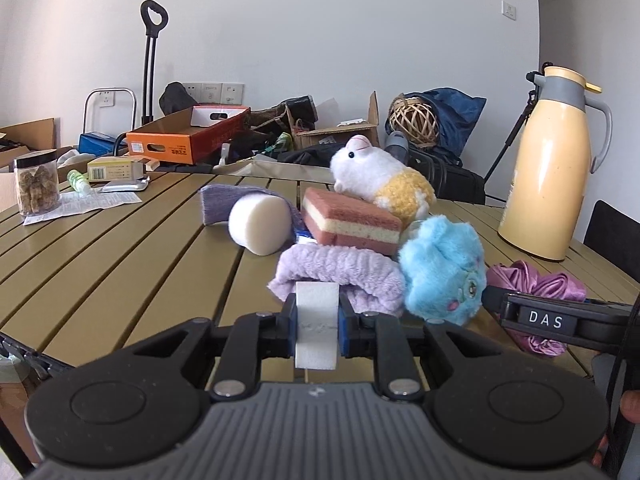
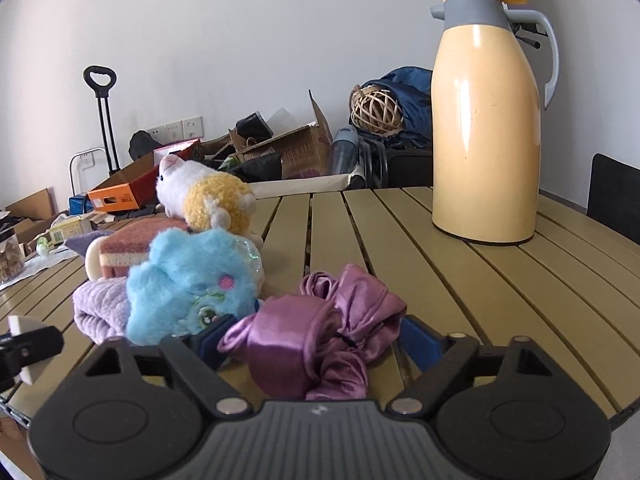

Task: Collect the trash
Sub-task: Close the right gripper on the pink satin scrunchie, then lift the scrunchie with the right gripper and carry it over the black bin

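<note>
Near the table's (image 1: 100, 264) front edge, the left gripper (image 1: 317, 326) pinches a white foam block (image 1: 316, 320), lifted for disposal; the right gripper (image 2: 316, 340), spread, straddles the purple satin cloth (image 2: 320, 336), seemingly the next pickup.

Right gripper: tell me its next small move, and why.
Probably close the right gripper on the purple satin cloth. The crumpled cloth lies on the table between its blue pads, which stand apart and do not clamp it yet. The left gripper is already shut on a white foam block.
</note>
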